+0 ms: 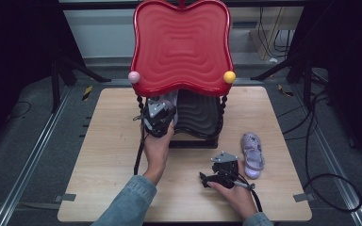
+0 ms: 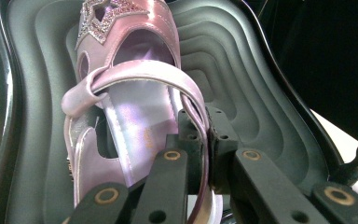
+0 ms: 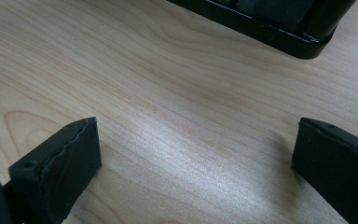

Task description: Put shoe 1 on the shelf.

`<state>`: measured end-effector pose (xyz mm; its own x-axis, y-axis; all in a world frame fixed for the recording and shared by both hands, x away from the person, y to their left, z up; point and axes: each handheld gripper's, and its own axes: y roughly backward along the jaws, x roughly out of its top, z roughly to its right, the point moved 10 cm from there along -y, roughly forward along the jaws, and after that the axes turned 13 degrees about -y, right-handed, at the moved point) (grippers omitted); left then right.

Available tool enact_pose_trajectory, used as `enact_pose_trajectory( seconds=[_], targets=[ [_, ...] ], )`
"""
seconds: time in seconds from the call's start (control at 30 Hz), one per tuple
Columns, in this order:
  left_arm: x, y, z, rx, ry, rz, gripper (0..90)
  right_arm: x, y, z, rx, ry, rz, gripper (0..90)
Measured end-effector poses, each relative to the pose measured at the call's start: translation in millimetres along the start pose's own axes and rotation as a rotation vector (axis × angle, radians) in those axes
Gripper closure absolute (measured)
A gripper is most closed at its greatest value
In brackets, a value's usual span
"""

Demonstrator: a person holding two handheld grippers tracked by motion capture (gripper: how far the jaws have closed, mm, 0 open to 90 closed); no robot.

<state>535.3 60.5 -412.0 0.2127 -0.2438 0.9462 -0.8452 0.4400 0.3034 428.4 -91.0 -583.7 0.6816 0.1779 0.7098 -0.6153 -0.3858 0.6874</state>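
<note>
High view overhead; left view close on rack (image 2: 270,93)

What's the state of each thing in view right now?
Left tongs: shut on the sandal's heel edge.
Pink sandal: held, lying on the black lower tray, strap fastened.
Right tongs: open, low over the wooden table.
Second sandal: flat on the table, untouched.
Red upper tray: nothing on it.

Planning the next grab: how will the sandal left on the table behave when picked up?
The sandal lies flat on its sole, so it probably won't roll. It looks small and likely light. Its glossy surface may slip between the jaws, and its thin strap probably flexes, as its twin's strap loops in the left gripper.
</note>
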Motion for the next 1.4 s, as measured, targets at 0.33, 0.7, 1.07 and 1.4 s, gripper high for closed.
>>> enact_pose_trajectory(
  seconds=[0.33, 0.7, 1.07, 1.4],
  targets=[
    [-2.9, -3.3, 0.3, 0.007, 0.023, -0.004, 86.1, -0.1, 0.1, 0.0, 0.000, 0.000, -0.001, 1.4],
    [-4.8, -9.1, 4.5, 0.010, 0.036, -0.004, 85.7, -0.1, 0.1, 0.0, 0.001, 0.001, 0.000, 1.4],
    [-5.8, -16.8, 10.1, -0.005, 0.049, -0.024, 82.7, -0.2, 0.2, 0.0, 0.002, 0.002, -0.001, 1.4],
    [-7.2, -23.8, 14.2, -0.023, 0.053, -0.038, 78.0, -0.4, 0.5, -0.1, 0.004, 0.001, 0.000, 1.6]
  ],
)
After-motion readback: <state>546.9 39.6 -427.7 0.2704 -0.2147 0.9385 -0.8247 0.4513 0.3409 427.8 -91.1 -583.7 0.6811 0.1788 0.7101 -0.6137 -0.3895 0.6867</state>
